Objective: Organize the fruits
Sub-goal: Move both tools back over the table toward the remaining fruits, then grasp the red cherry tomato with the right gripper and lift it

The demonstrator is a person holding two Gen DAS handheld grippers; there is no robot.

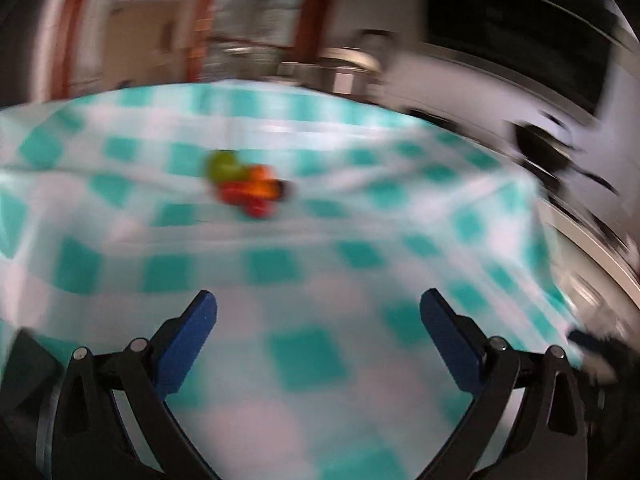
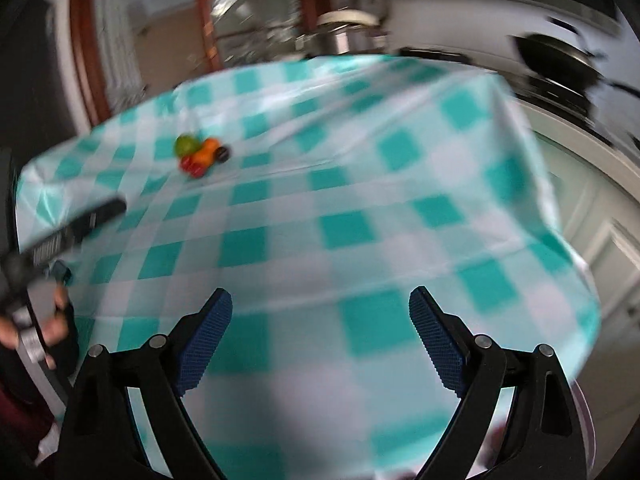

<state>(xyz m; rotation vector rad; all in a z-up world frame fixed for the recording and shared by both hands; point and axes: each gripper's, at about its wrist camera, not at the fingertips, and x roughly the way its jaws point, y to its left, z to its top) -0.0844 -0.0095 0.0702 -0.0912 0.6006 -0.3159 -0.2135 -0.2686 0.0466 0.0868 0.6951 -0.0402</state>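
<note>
A small cluster of fruits [image 1: 246, 184] lies together on the teal-and-white checked tablecloth [image 1: 320, 240]: a green one [image 1: 222, 166], an orange one, red ones and a dark one. The right wrist view shows the same cluster [image 2: 202, 154] at the far left of the cloth [image 2: 360, 200]. My left gripper [image 1: 318, 308] is open and empty, well short of the fruits. My right gripper [image 2: 320, 304] is open too, with nothing between its blue pads [image 2: 204, 340]. The left gripper's black finger [image 2: 80, 224] and the hand holding it [image 2: 52, 320] show at the left edge of the right wrist view. Both views are motion-blurred.
Behind the table stand a red-brown wooden frame [image 2: 84, 40], metal pots [image 2: 344, 32] and a dark pan [image 2: 556, 60] on a white counter. The cloth hangs over the table's right edge [image 2: 560, 220], with white cabinet doors [image 2: 608, 248] beyond.
</note>
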